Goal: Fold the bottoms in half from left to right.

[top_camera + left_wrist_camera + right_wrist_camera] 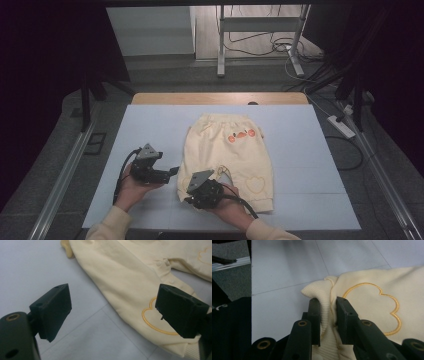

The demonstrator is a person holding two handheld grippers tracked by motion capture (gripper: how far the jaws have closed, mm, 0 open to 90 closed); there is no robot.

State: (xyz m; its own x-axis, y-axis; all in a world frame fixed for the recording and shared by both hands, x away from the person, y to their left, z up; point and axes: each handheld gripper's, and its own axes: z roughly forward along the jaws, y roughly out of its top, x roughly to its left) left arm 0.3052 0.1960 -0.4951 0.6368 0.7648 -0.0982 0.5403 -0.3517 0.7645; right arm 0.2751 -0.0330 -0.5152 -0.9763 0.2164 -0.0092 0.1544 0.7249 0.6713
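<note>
A pair of cream baby trousers (227, 150) lies flat on the pale mat (150, 125), waistband at the far end, with an orange print near the waist and a stitched heart on each leg. My right gripper (189, 194) is at the near left leg. In the right gripper view its jaws (328, 307) are shut on the ribbed cuff (319, 290), beside the stitched heart (374, 305). My left gripper (172, 171) is just left of that leg. In the left gripper view it (115, 300) stands open, with the trousers (125, 272) lying ahead of it and nothing between the pads.
The mat covers a wooden table whose far edge (220, 98) shows. Beyond it stand metal frame legs (220, 50) with cables on the floor. A power strip (341, 126) lies right of the table. Metal rails run along both sides.
</note>
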